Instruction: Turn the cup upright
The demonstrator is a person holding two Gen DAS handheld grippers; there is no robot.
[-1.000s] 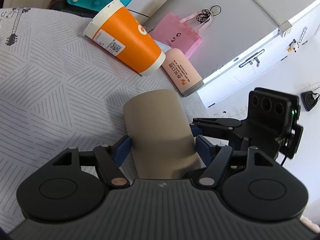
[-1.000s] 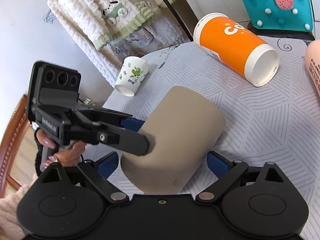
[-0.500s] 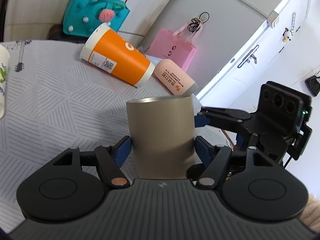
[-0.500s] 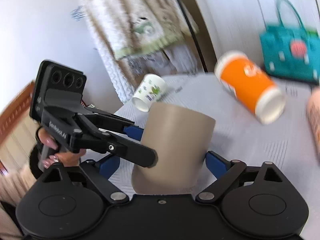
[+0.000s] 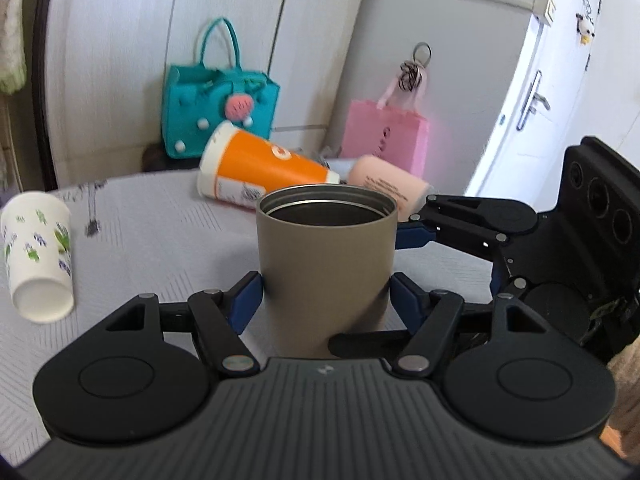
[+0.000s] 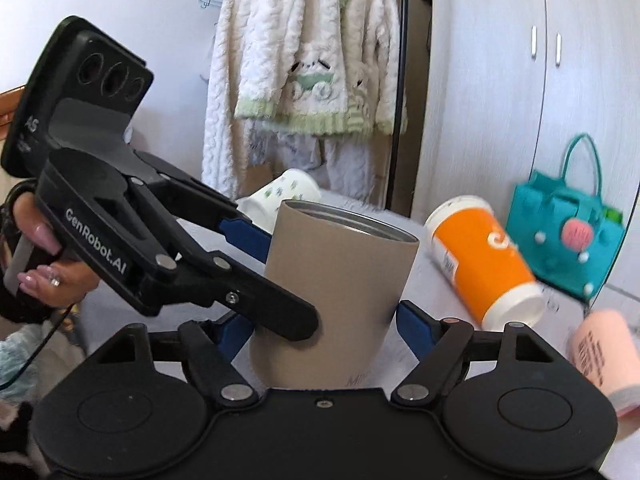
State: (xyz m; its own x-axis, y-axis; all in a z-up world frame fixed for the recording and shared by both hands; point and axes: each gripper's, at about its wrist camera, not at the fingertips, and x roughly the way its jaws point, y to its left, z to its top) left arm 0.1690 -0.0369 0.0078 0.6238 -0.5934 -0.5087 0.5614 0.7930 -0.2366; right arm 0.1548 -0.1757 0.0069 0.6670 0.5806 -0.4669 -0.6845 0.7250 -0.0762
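Two sets of tongs sit around one tan cup (image 5: 325, 268), which stands mouth up on the grey patterned bench (image 5: 152, 236), its steel-lined opening toward the ceiling. My left tongs (image 5: 325, 294) are closed on the cup low down: both blue pads (image 5: 245, 300) press against its wall, one on each side. In the right wrist view the same tongs (image 6: 280, 276) reach in from the left, one black finger lying across the front of the cup and a blue pad against its far side, with my left hand (image 6: 38, 276) on the handle.

My right tongs (image 6: 324, 330) are spread wider than the cup. From that camera their right pad stands just off the wall with bench showing between; the left pad is hidden behind the other tool, so I cannot tell whether it touches. In the left wrist view these tongs (image 5: 394, 276) come in from the right, one pad near the rim.

Behind the cup an orange paper cup (image 5: 260, 170) lies on its side, with a pink bottle (image 5: 390, 188) lying just beside it. A white paper cup with green prints (image 5: 38, 256) lies well apart to the left. A teal bag (image 5: 216, 112) and a pink bag (image 5: 384, 136) stand beyond the bench, and a white fleece robe (image 6: 304, 64) hangs on the wall.
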